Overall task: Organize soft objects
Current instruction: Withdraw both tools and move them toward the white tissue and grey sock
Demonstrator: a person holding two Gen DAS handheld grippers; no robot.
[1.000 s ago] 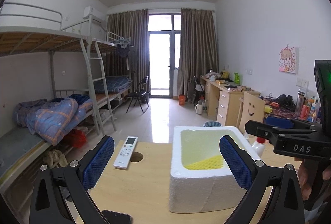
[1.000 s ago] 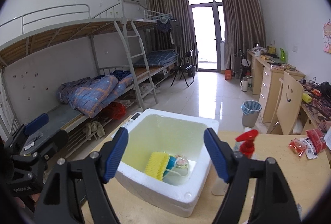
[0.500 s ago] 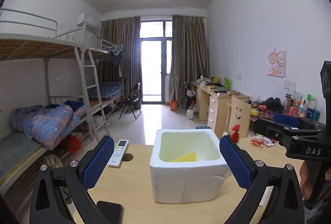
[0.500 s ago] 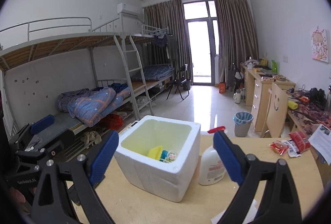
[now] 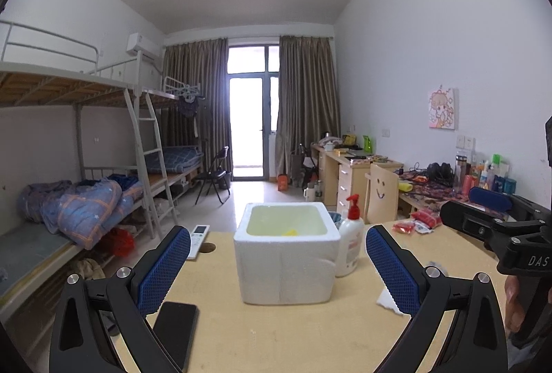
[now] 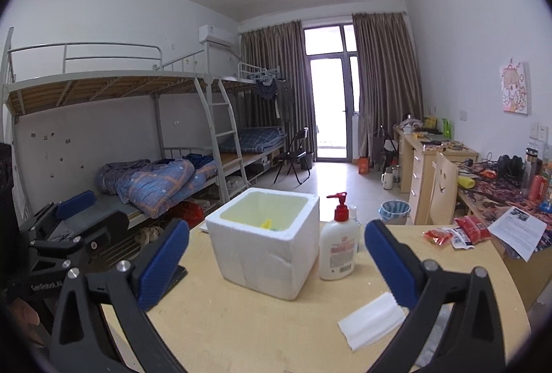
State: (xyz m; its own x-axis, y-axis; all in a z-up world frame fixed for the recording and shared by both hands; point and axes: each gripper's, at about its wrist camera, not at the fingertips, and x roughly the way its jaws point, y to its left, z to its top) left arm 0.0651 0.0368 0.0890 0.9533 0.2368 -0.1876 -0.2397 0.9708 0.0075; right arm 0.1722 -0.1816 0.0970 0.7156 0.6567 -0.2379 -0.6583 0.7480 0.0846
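Note:
A white foam box (image 5: 284, 255) (image 6: 265, 245) stands in the middle of the light wooden table (image 5: 276, 338). A bit of a yellow sponge (image 5: 289, 231) (image 6: 266, 223) shows inside it. My left gripper (image 5: 276, 233) is open, well short of the box, with nothing between its blue pads. My right gripper (image 6: 276, 224) is still opening its jaws, which hold nothing, and the box stands well ahead of them. A white folded soft piece (image 6: 372, 318) (image 5: 388, 300) lies on the table by the right finger. Each view shows the other gripper at its edge.
A lotion bottle (image 5: 350, 242) (image 6: 338, 245) with a red pump stands right of the box. A black phone (image 5: 176, 328) and a white remote (image 5: 198, 238) lie to the left. Red packets (image 6: 459, 231) and a paper sheet (image 6: 517, 231) lie at the far right.
Both grippers have drawn back from the foam box, which now looks smaller and farther. The right jaws have spread wider. The bottle and the white piece have come into view.

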